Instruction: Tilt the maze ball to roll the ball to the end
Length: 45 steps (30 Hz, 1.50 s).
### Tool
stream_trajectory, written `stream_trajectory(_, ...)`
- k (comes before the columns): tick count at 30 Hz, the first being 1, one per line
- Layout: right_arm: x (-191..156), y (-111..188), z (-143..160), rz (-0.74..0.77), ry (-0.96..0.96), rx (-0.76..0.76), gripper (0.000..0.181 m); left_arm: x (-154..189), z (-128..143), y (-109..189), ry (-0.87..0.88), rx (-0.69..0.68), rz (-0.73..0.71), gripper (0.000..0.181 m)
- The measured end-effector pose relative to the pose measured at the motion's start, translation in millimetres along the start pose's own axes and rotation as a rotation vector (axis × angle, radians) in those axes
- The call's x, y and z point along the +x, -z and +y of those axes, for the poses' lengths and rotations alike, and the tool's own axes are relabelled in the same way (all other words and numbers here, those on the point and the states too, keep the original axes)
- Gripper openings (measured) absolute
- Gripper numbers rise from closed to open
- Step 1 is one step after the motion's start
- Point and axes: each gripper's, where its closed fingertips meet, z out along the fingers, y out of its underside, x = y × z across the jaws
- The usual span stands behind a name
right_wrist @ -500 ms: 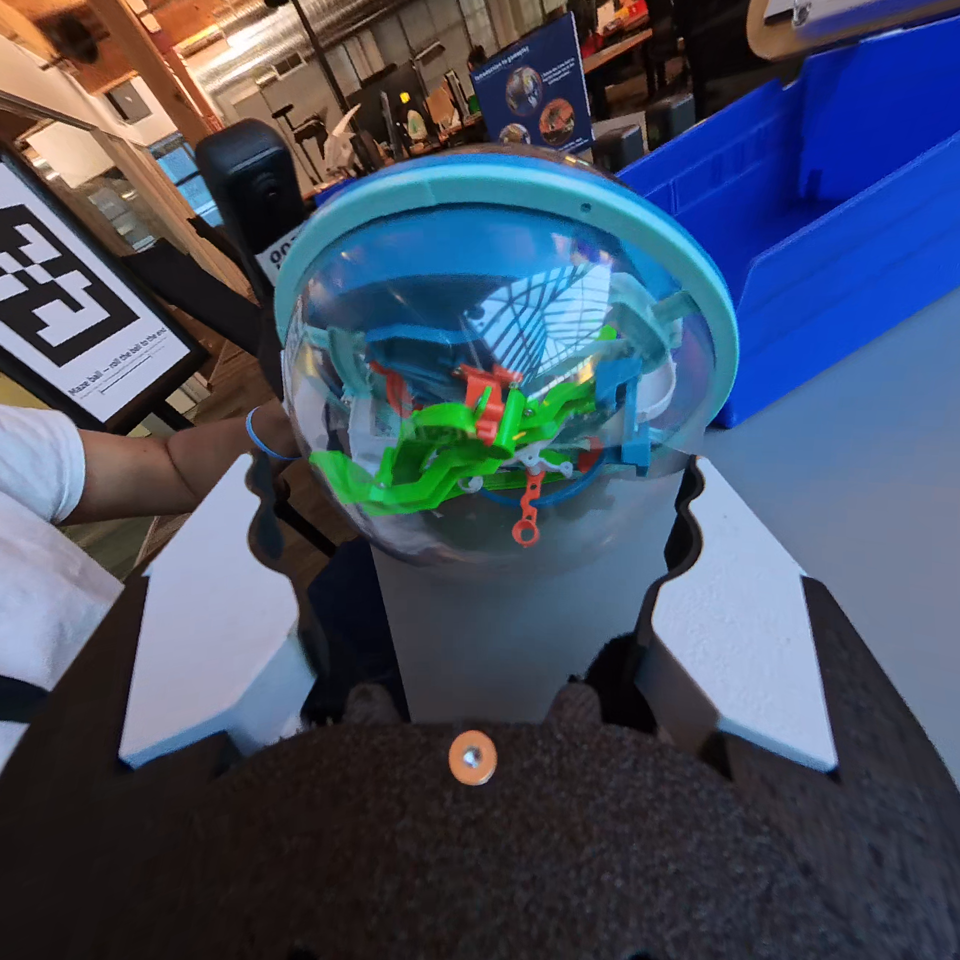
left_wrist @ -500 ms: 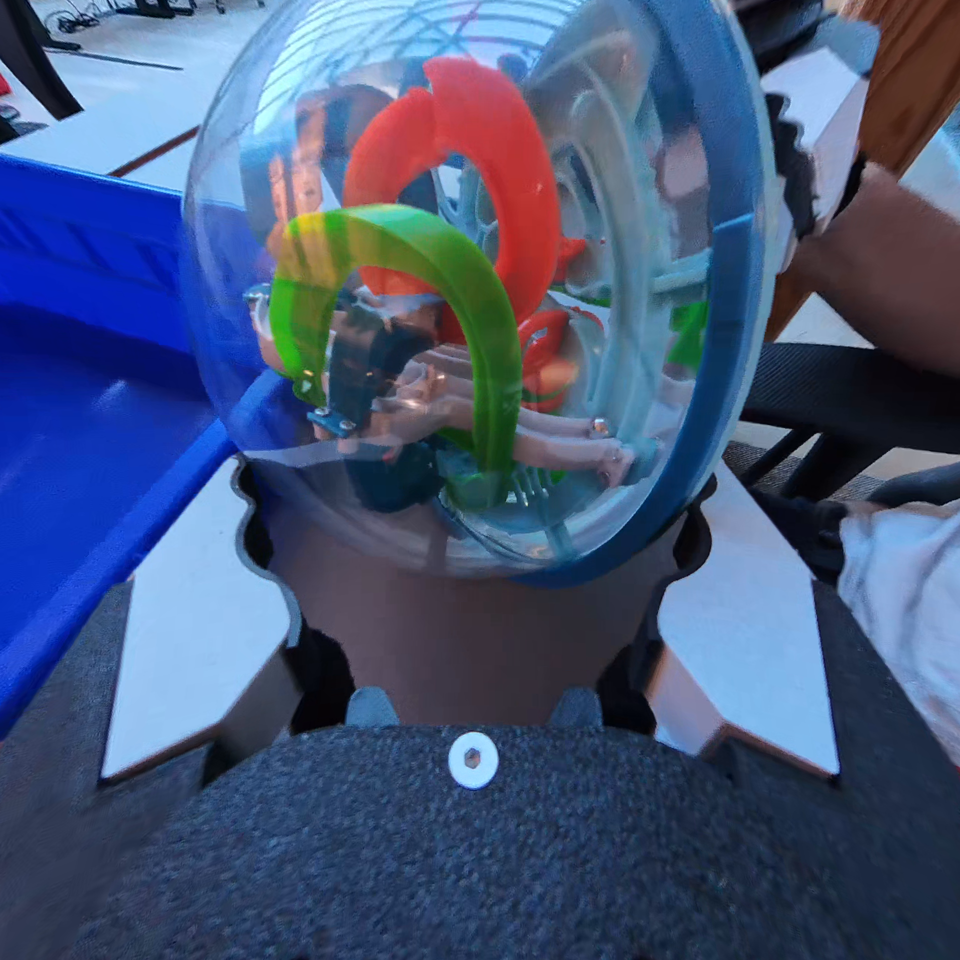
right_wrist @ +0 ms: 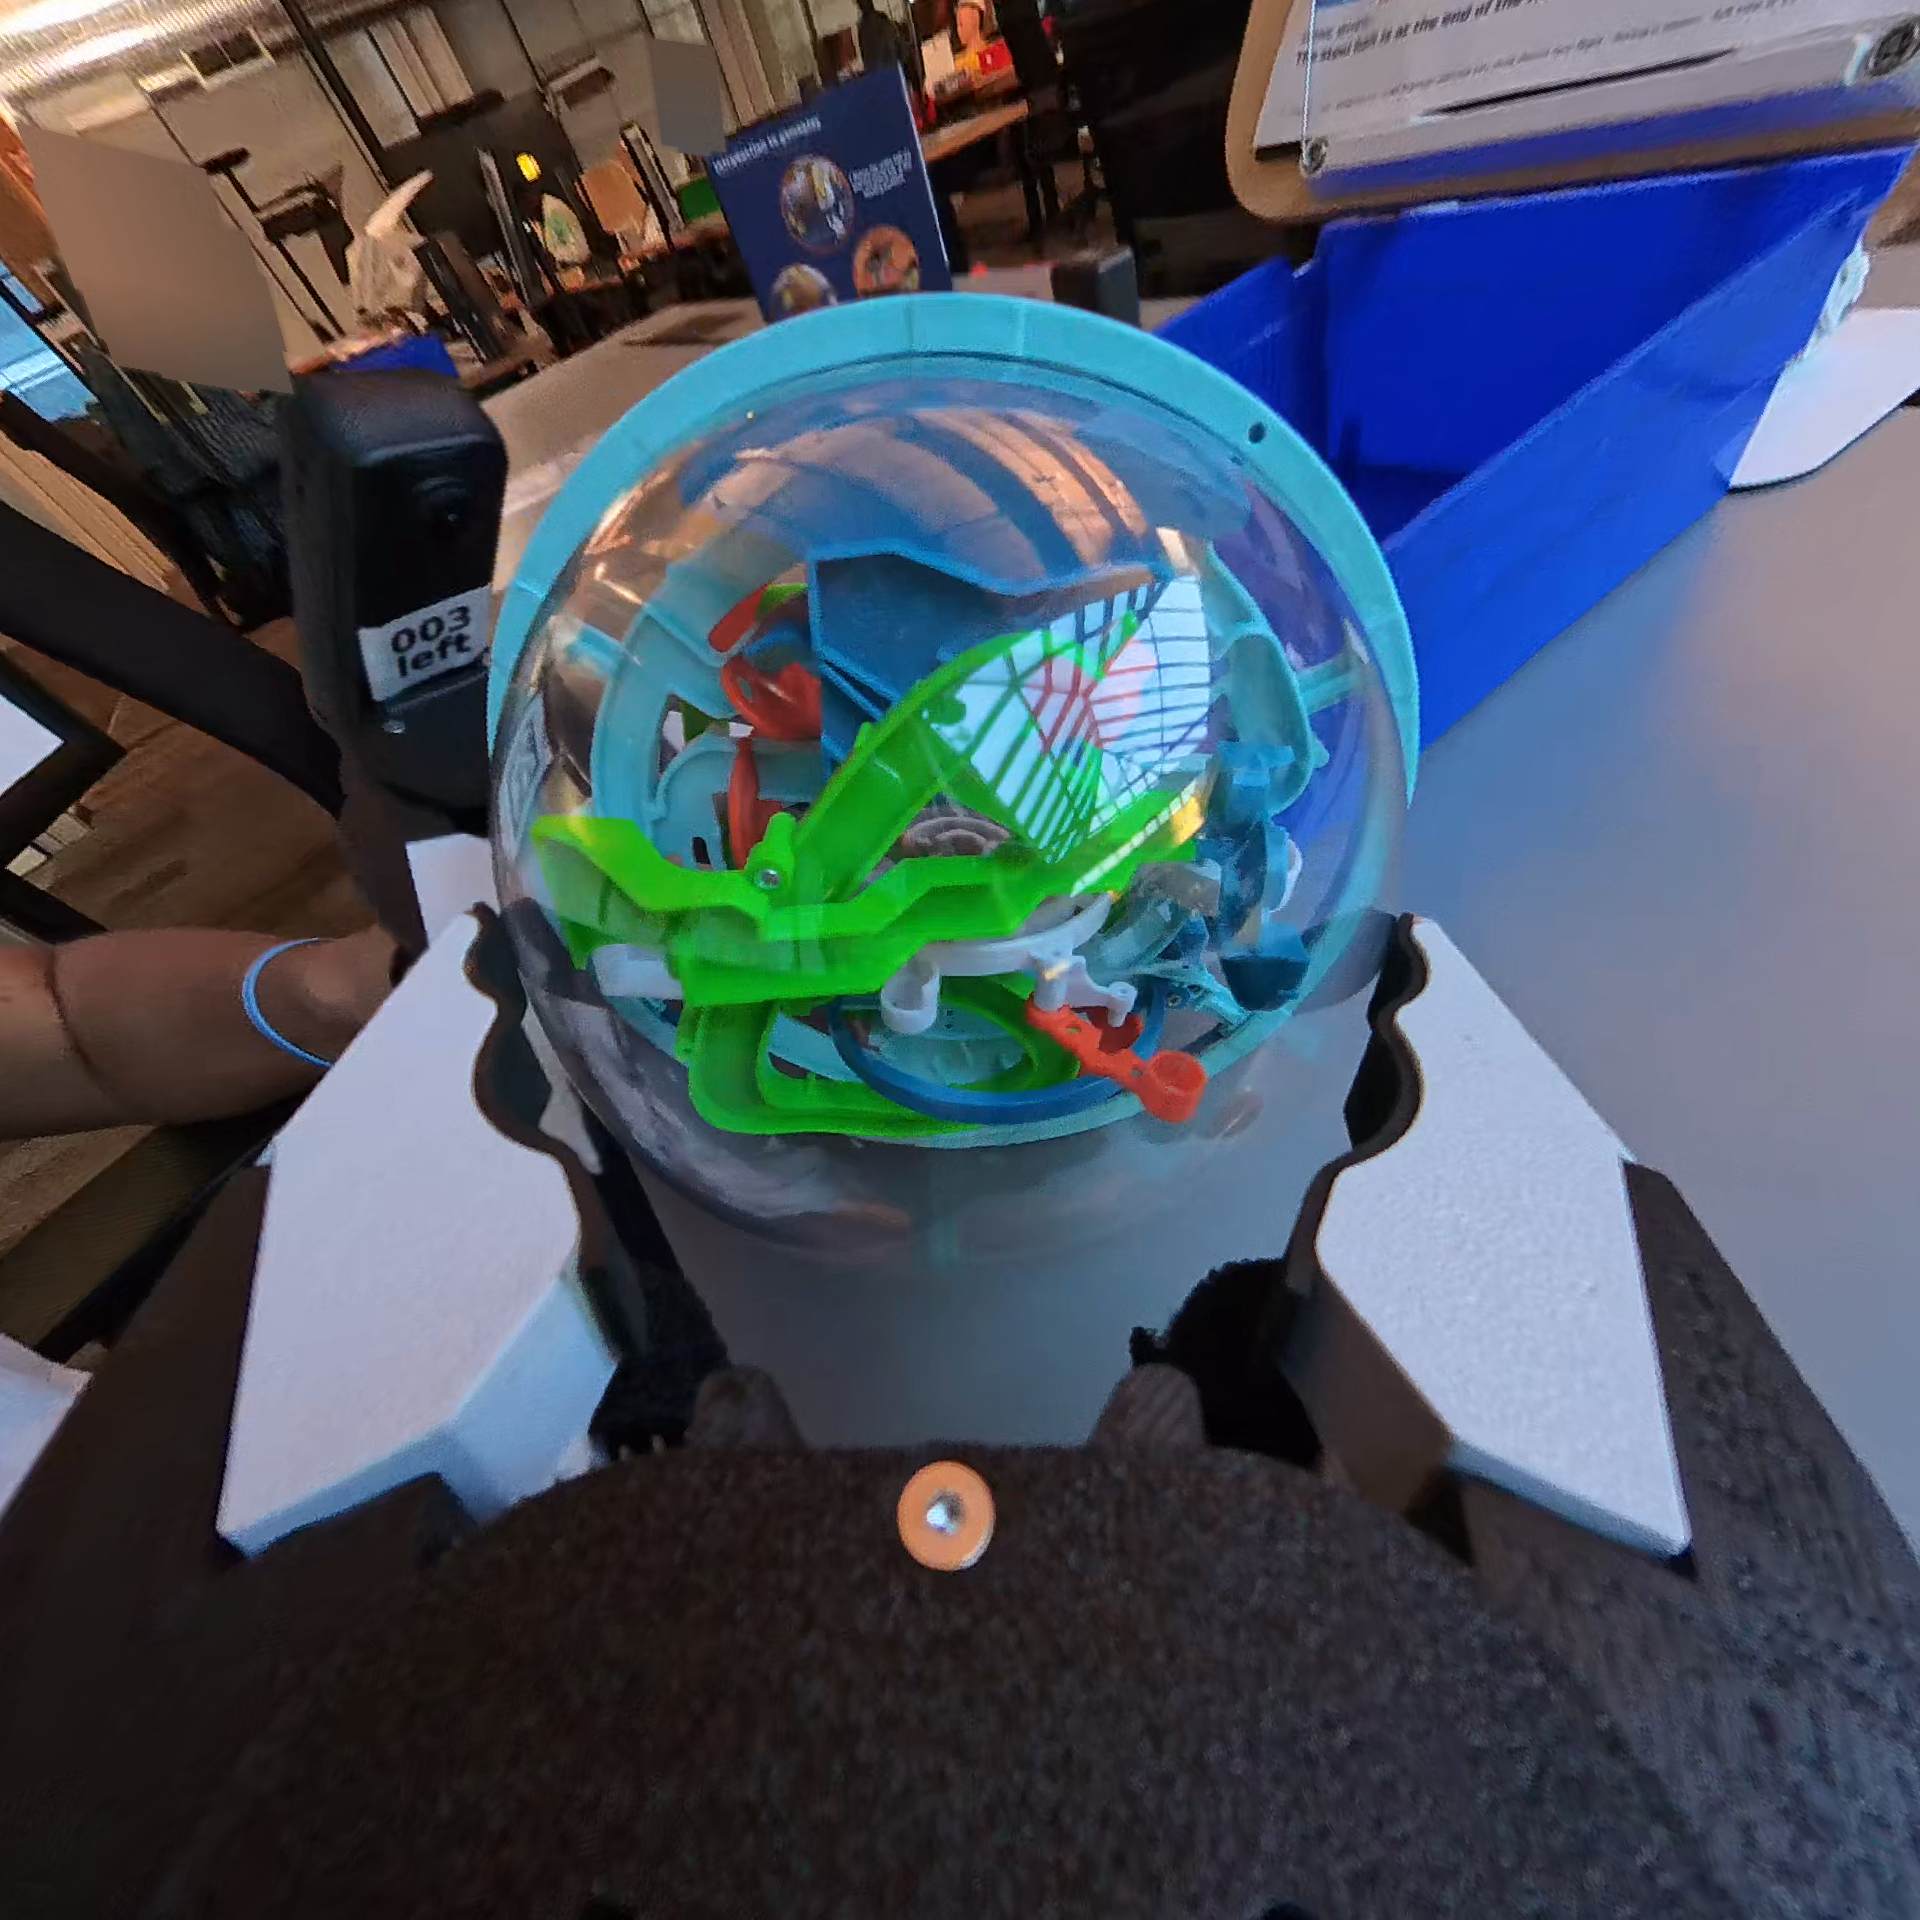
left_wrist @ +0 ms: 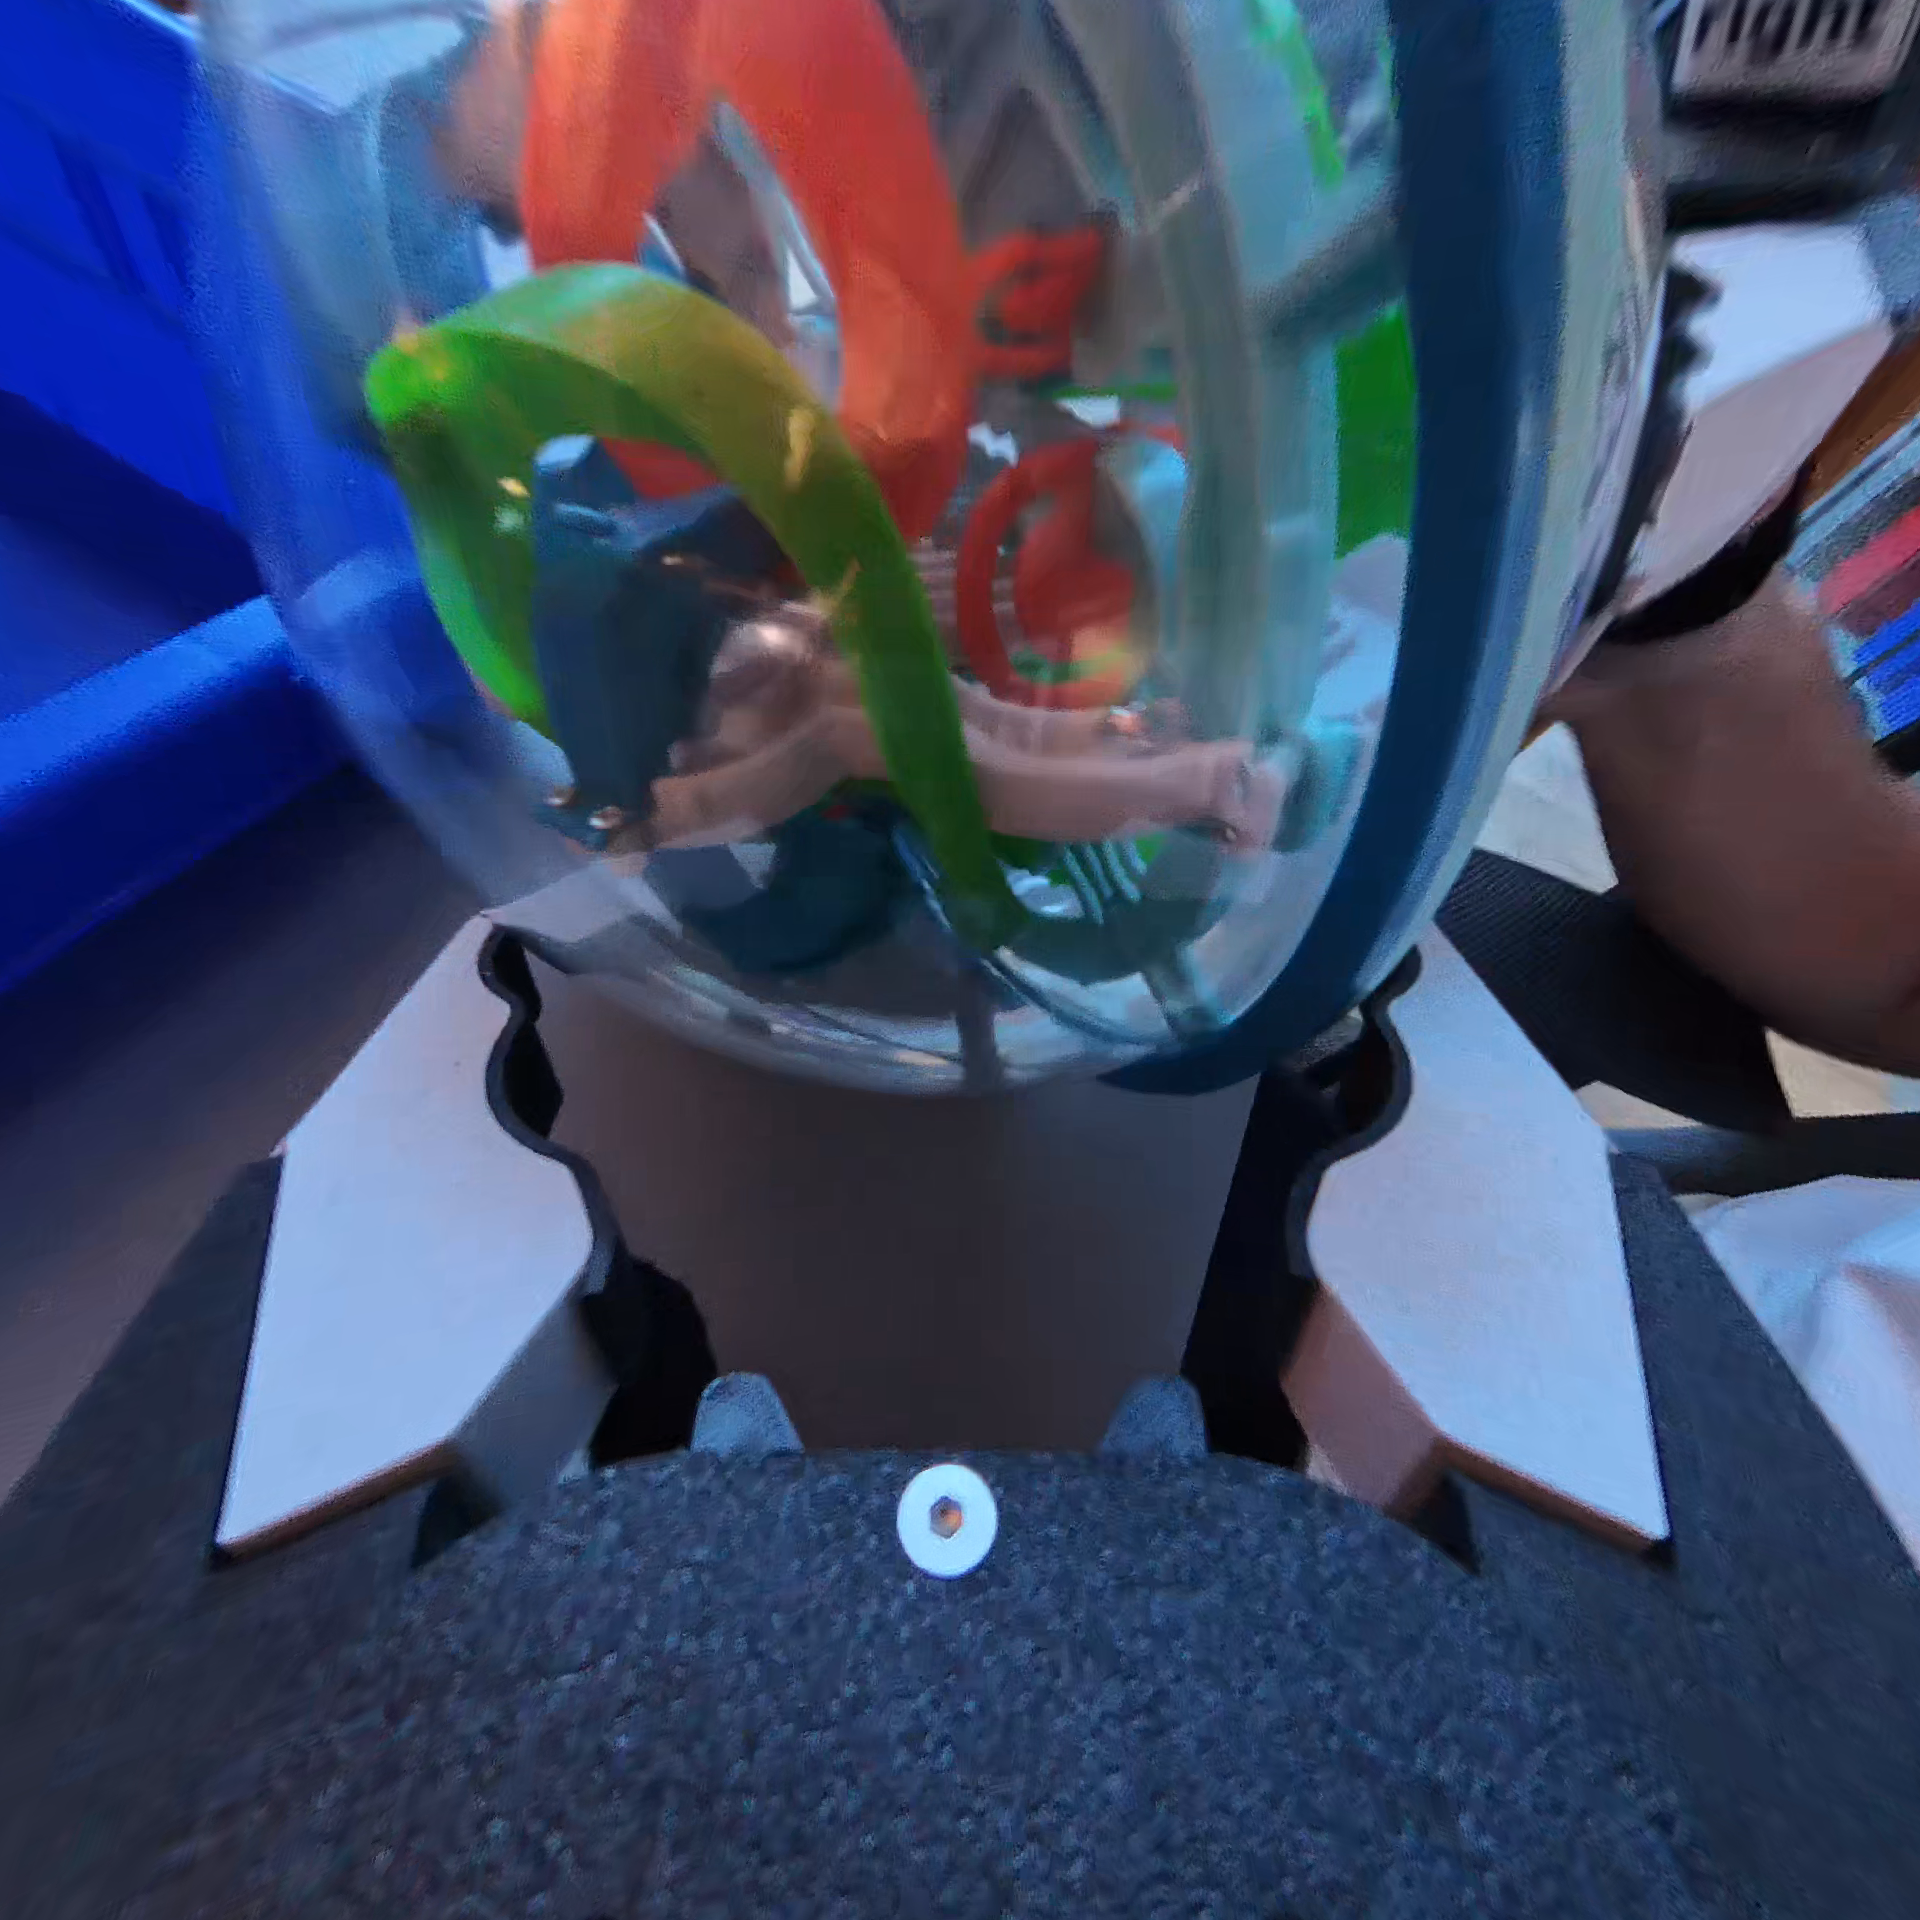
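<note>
A clear plastic maze ball (right_wrist: 948, 769) with a light-blue ring around its middle is held up above the grey tabletop (right_wrist: 1662, 831), pinched between two hand-held grippers that face each other from opposite sides. The right hand-held gripper (right_wrist: 940, 1023) has its two white fingers spread wide, their dark inner edges pressed against the lower curve of the sphere. The left hand-held gripper (left_wrist: 951, 997) is likewise spread wide with the sphere seated between its fingers; this view is blurred. In the left wrist view the maze ball (left_wrist: 831, 520) fills the upper picture, showing a green arched track (left_wrist: 727, 499) and an orange loop (left_wrist: 831, 208) inside. The small rolling ball cannot be made out. A blue bin (right_wrist: 1558, 395) stands on the tabletop behind and to the right. A person's forearm (right_wrist: 156, 1018) with a blue wristband shows at the left.
</note>
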Motion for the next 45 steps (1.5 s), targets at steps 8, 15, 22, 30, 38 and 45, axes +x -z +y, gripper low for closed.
stream_trajectory(8, 11.5, 14.5, -0.8, -0.054, -0.092, -0.002, 0.155, 15.7, 4.5, -5.5, 0.009, -0.007, 0.082, 0.145)
stream_trajectory(15, 18.7, 18.7, -5.5, -0.113, -0.081, 0.010, 0.154, 1.5, -4.6, 10.0, -0.070, -0.033, 0.169, 0.159)
stream_trajectory(22, 25.0, 9.7, -11.2, -0.218, -0.113, -0.081, 0.153, -22.2, -15.6, 5.4, -0.460, -0.119, 0.180, 0.159)
stream_trajectory(30, 26.3, 1.1, -15.8, -0.283, -0.084, -0.154, 0.153, -29.2, -16.2, -13.6, -0.478, -0.148, 0.123, 0.153)
stream_trajectory(38, 24.2, 44.7, 8.0, 0.003, 0.168, -0.049, 0.153, -20.0, -17.0, -12.8, -0.267, -0.114, 0.234, 0.137)
stream_trajectory(45, 18.8, 49.5, 36.7, 0.441, 0.456, -0.188, 0.150, -13.9, -16.6, -16.5, -0.263, -0.126, 0.220, 0.138)
